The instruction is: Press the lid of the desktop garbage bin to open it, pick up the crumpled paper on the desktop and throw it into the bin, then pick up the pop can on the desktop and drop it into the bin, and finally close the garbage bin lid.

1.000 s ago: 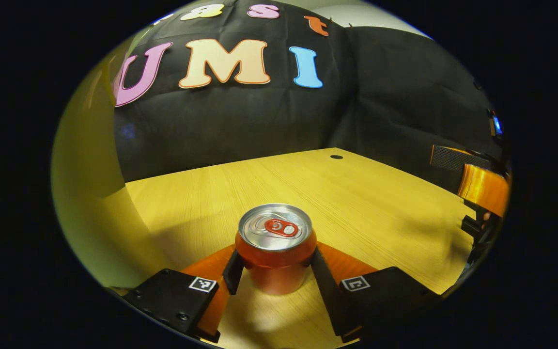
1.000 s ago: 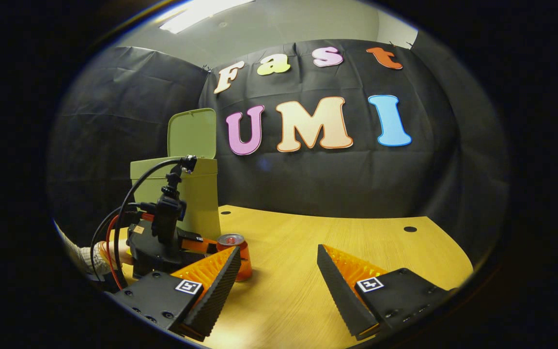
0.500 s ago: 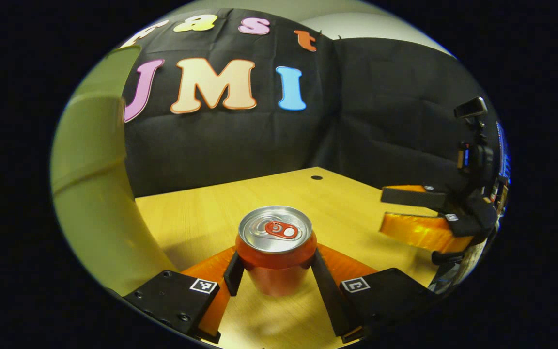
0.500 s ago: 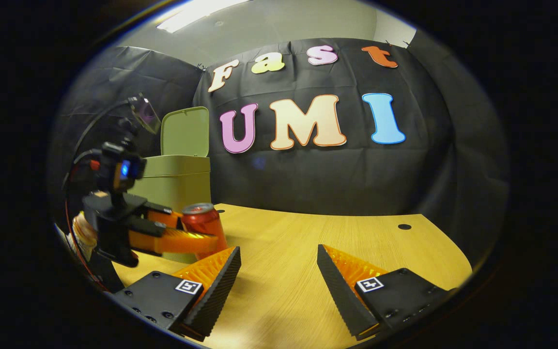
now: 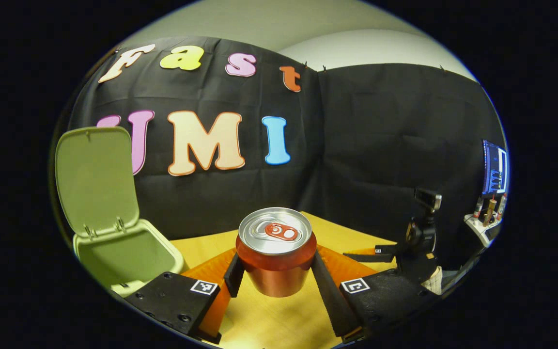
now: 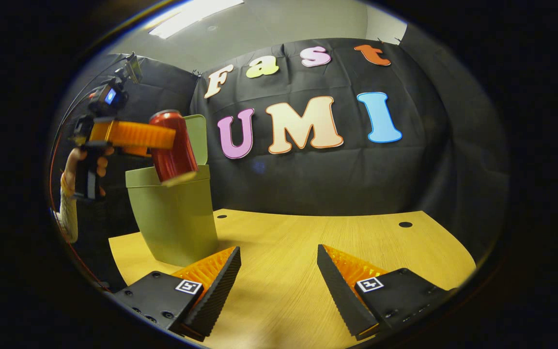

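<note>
The pop can [image 5: 276, 252] is squeezed by the left hand-held gripper [image 5: 275, 276] and held up beside the green garbage bin [image 6: 172, 213], whose lid [image 5: 96, 179] is kept open for the drop, while the right hand-held gripper [image 6: 279, 271] is held wide and empty over the bench [image 6: 308, 242].

Lit monitor [image 5: 494, 167], wooden table [image 6: 308, 237]

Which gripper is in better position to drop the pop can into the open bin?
Left. The left gripper grips the pop can above the bin, lid up. The right gripper sits open over the table.
</note>
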`<state>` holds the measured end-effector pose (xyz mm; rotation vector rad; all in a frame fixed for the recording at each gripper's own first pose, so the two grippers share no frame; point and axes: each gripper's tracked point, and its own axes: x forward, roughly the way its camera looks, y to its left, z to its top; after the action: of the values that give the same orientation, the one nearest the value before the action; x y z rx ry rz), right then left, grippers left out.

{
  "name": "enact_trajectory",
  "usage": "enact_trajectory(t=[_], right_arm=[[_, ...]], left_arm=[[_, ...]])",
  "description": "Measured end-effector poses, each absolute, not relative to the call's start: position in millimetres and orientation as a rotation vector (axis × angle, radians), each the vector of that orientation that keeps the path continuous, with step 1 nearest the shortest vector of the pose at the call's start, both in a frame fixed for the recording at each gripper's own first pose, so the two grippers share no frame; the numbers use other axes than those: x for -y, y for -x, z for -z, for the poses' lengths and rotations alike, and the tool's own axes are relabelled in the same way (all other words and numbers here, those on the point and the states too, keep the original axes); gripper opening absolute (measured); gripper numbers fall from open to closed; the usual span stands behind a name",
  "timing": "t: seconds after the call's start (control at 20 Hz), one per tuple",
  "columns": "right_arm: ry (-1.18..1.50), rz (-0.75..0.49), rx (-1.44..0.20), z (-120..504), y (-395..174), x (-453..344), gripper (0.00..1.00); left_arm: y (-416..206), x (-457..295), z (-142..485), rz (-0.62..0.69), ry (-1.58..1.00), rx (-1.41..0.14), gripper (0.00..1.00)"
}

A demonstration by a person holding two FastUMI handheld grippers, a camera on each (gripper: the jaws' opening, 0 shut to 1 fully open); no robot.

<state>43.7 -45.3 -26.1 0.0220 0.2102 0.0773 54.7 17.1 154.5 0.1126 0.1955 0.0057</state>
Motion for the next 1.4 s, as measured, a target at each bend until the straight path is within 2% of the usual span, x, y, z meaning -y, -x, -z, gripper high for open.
enact_trajectory(t=[0.35, 0.75, 0.85, 0.95, 1.0, 1.25, 1.4], right_arm=[[-0.027, -0.087, -0.217, 28.9, -43.4, 42.9, 0.99], [-0.015, -0.099, -0.226, 32.8, -43.5, 38.5, 1.0], [-0.014, -0.099, -0.229, 34.4, -44.5, 38.3, 1.0], [-0.007, -0.096, -0.235, 35.9, -44.0, 39.7, 0.99], [-0.006, -0.094, -0.235, 36.0, -44.2, 40.7, 0.99], [-0.025, -0.093, -0.235, 35.1, -44.5, 41.1, 1.0], [-0.022, -0.086, -0.227, 32.3, -44.3, 43.7, 0.99]], left_arm=[[-32.5, -106.1, -219.3, -0.231, -0.193, -0.161, 0.77], [3.5, -204.6, -200.4, -0.463, -0.184, -0.246, 0.77], [5.3, -214.7, -205.1, -0.491, -0.176, -0.244, 0.79], [5.9, -221.0, -215.3, -0.512, -0.18, -0.225, 0.88], [5.5, -221.4, -222.3, -0.517, -0.182, -0.212, 0.89], [-2.1, -227.5, -263.3, -0.544, -0.179, -0.147, 0.92], [-9.4, -237.3, -294.4, -0.579, -0.167, -0.102, 0.89]])
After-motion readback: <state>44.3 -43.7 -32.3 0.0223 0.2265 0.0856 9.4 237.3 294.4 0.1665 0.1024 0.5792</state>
